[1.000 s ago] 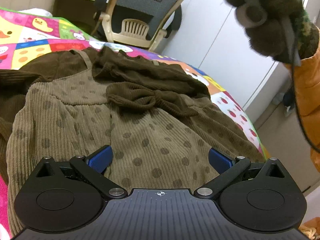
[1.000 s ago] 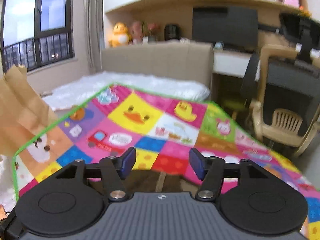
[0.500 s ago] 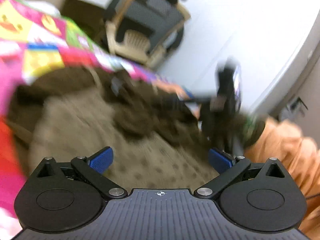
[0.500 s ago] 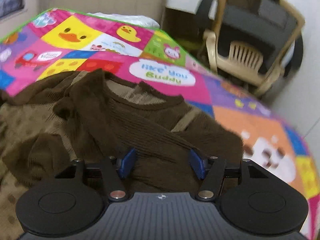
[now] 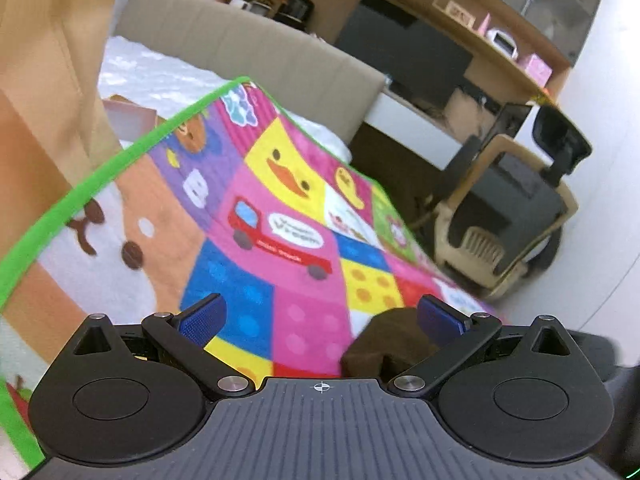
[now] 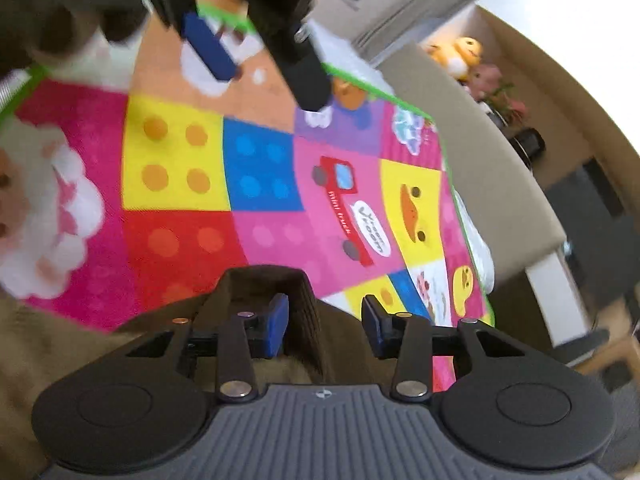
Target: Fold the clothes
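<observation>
Little of the folding shows as done. In the right wrist view a dark brown ribbed knit sleeve (image 6: 280,284) with a squared cuff lies on the bright patchwork cartoon play mat (image 6: 180,200), beside paler olive-brown corduroy cloth (image 6: 48,360) at the lower left. The right tool (image 6: 324,330) stands over this sleeve with its blue pads (image 6: 276,328) closing; the fabric sits between them, but no pad yet presses it. The left tool (image 5: 320,318) is spread wide and holds nothing, with a dark brown fold (image 5: 384,340) beneath its right pad. Judging from this, the garment lies rumpled, and every fold remains.
</observation>
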The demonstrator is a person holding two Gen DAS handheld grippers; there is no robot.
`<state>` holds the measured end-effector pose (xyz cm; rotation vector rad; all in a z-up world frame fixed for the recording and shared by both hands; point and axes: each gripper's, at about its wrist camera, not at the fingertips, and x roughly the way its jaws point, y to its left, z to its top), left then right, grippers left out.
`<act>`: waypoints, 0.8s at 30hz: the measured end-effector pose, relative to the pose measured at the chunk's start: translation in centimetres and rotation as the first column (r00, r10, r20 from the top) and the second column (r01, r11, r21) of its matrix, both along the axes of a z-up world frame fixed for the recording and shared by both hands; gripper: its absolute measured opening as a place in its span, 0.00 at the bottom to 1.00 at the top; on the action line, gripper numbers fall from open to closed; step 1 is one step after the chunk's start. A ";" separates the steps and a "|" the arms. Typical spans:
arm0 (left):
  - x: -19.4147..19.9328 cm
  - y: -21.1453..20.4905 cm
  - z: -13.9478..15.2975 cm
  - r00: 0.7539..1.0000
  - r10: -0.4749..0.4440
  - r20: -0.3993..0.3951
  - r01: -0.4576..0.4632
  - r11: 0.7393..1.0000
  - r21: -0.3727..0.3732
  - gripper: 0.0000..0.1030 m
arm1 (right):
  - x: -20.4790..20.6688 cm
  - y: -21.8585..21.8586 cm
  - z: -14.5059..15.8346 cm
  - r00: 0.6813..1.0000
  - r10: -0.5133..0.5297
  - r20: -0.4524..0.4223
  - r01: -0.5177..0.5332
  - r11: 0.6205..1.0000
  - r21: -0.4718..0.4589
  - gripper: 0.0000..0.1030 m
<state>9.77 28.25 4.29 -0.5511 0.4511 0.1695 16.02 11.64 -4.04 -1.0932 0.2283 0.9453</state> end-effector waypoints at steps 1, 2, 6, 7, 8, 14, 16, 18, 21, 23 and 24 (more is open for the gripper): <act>-0.2 -0.2 -0.2 1.000 -0.019 0.002 0.019 1.000 -0.006 1.00 | 0.5 0.5 -0.6 1.000 -0.011 -0.010 0.011 1.000 -0.016 0.39; -0.4 -0.3 -0.4 0.999 -0.039 0.003 0.039 0.999 -0.012 1.00 | 1.0 1.0 -1.1 1.000 -0.022 -0.020 0.022 0.999 -0.032 0.35; 0.2 -1.3 -2.4 0.989 -0.143 -0.037 0.141 0.988 -0.065 1.00 | 3.7 0.4 -0.1 0.977 -0.142 -0.162 0.160 0.981 0.106 0.04; 0.4 -1.7 -2.9 0.985 -0.164 -0.056 0.160 0.985 -0.063 1.00 | 4.6 -0.6 0.9 0.962 -0.162 -0.222 0.200 0.966 0.162 0.04; 0.5 -2.1 -3.4 0.980 -0.184 -0.075 0.180 0.982 -0.060 1.00 | 5.4 -1.5 2.0 0.943 -0.177 -0.282 0.242 0.946 0.215 0.04; 2.8 -4.9 -5.0 0.951 -0.260 -0.168 0.269 0.962 0.034 1.00 | 6.1 -7.1 5.0 0.890 -0.155 -0.429 0.324 0.876 0.357 0.08; 4.0 -5.7 -5.6 0.939 -0.269 -0.214 0.288 0.956 0.064 0.94 | 5.9 -10.1 5.3 0.867 -0.150 -0.475 0.369 0.834 0.410 0.23; 4.8 -6.1 -6.1 0.926 -0.279 -0.256 0.307 0.948 0.077 0.76 | 5.4 -13.3 5.4 0.845 -0.149 -0.514 0.416 0.786 0.457 0.42; 5.2 -6.6 -7.0 0.913 -0.284 -0.294 0.315 0.947 0.063 0.72 | 4.4 -18.9 4.9 0.808 -0.168 -0.565 0.499 0.705 0.504 0.69; 5.2 -7.4 -7.2 0.905 -0.307 -0.294 0.340 0.938 0.066 0.72 | 4.3 -22.3 4.1 0.766 -0.189 -0.614 0.567 0.649 0.508 0.79; 5.2 -7.8 -7.3 0.901 -0.319 -0.294 0.353 0.933 0.068 0.72 | 4.3 -23.9 3.6 0.743 -0.202 -0.638 0.603 0.617 0.507 0.81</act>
